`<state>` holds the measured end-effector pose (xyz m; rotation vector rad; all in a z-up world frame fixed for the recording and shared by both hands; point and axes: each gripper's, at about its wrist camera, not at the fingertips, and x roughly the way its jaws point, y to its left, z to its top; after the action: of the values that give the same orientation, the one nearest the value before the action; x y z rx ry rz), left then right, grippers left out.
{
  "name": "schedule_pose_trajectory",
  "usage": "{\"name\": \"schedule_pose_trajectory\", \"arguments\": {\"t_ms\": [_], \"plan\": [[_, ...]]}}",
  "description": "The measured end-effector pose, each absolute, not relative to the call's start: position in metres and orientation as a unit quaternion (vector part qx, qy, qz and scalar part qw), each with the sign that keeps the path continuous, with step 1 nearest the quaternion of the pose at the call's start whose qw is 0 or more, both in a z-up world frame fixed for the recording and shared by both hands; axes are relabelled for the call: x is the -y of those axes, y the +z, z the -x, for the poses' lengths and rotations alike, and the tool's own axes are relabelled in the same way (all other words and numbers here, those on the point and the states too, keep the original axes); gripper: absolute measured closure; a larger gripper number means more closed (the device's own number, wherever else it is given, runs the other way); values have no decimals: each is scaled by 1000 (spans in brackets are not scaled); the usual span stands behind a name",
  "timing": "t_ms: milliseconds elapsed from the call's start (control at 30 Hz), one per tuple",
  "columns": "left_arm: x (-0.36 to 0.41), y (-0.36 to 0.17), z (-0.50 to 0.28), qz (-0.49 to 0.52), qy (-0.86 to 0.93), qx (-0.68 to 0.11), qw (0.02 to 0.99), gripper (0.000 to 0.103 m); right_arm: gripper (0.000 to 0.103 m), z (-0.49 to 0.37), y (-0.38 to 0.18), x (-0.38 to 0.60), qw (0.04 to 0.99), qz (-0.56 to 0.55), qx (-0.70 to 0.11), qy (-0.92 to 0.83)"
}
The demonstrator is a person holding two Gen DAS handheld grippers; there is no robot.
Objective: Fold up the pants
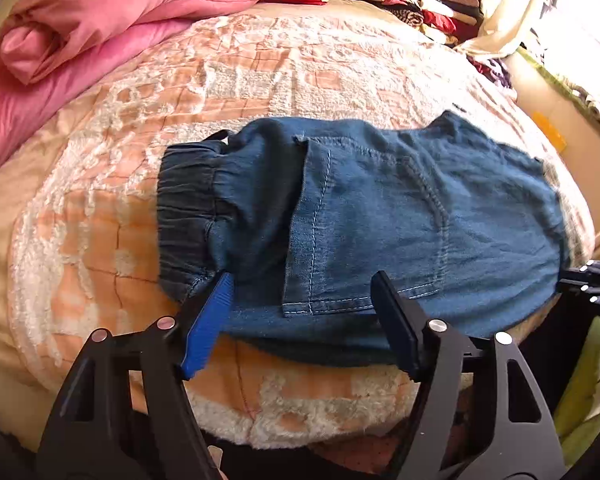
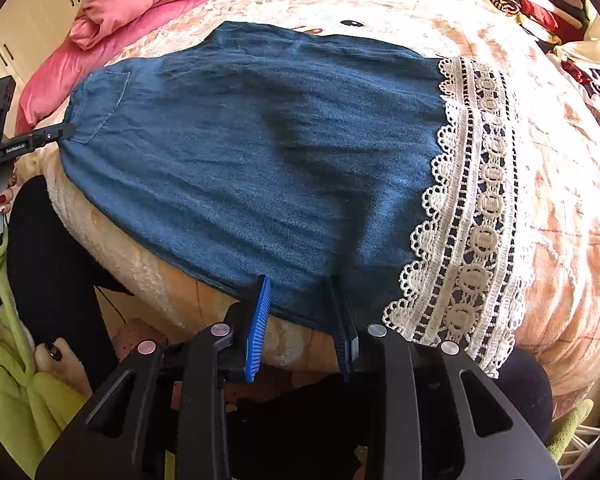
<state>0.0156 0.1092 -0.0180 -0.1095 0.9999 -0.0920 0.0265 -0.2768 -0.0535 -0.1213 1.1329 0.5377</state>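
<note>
The denim pants [image 1: 380, 216] lie flat on the bed's peach blanket [image 1: 100, 208], filling mid-frame in both views, their lace hem [image 2: 472, 208] at the right of the right wrist view. The left claw [image 1: 302, 292] stands wide over the near edge, holding nothing. The right claw [image 2: 300, 292] is narrow, with the near edge between its fingers; whether it pinches the cloth I cannot tell.

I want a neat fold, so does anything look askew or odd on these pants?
Mostly tidy. The pants lie flat, but their near edge overhangs the bed edge, and the waistband is bunched. The lace hem looks intact.
</note>
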Motion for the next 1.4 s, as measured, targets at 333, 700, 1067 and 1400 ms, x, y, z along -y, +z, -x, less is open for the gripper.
{"name": "schedule_pose_trajectory", "arguments": {"t_ms": [333,700,1067,1400], "plan": [[-114,59,-5,62,-27,-405,912,20,62,-49,6,331,868,2,-450,211],[-24,63,-94,50,-147,-397,905,14,57,-142,8,388,871,-124,-447,165],[44,-20,-186,27,-187,-487,853,14,55,-196,-43,385,833,-150,-501,182],[64,-30,-187,-1,-194,-477,857,102,86,-182,-13,368,866,-99,-443,208]]}}
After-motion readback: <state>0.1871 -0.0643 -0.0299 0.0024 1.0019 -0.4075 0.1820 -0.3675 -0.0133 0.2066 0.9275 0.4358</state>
